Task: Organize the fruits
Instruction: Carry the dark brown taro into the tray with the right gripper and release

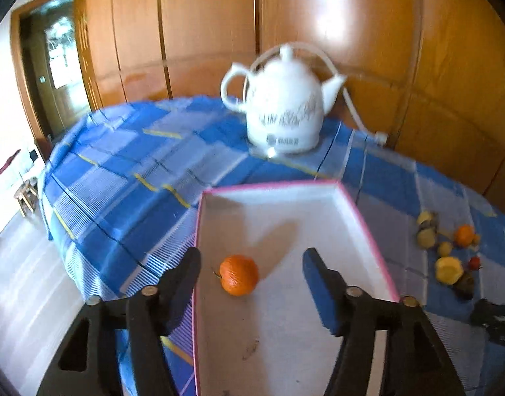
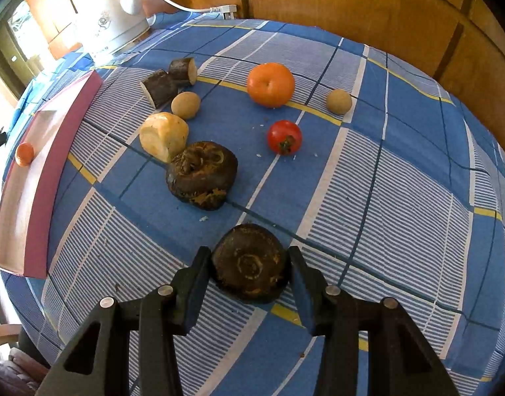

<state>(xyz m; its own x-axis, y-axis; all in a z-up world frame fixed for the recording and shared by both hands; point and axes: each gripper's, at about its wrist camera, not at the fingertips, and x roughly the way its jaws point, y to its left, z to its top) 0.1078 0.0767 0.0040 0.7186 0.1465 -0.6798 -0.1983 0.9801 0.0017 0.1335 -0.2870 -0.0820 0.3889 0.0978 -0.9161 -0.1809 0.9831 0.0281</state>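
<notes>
Blue checked tablecloth (image 2: 401,198) w/ white kettle (image 1: 284,112) at back. Pink-edged box (image 1: 361,217) holds one small orange (image 1: 238,275); left gripper (image 1: 252,274) spread above it, nothing pinched. Right gripper (image 2: 250,265) pinching dark round fruit (image 2: 249,264) on cloth. Bigger orange (image 2: 270,84), tomato (image 2: 284,137) lie beyond, apart.

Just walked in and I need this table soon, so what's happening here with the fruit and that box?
A person with a handheld gripper in each hand is sorting fruit into the pink-edged box. The left gripper is open over the box, where one small orange already lies. The right gripper is closed on a dark round fruit on the blue checked tablecloth. A large orange, a small red fruit and several brown and pale pieces remain on the cloth.
</notes>
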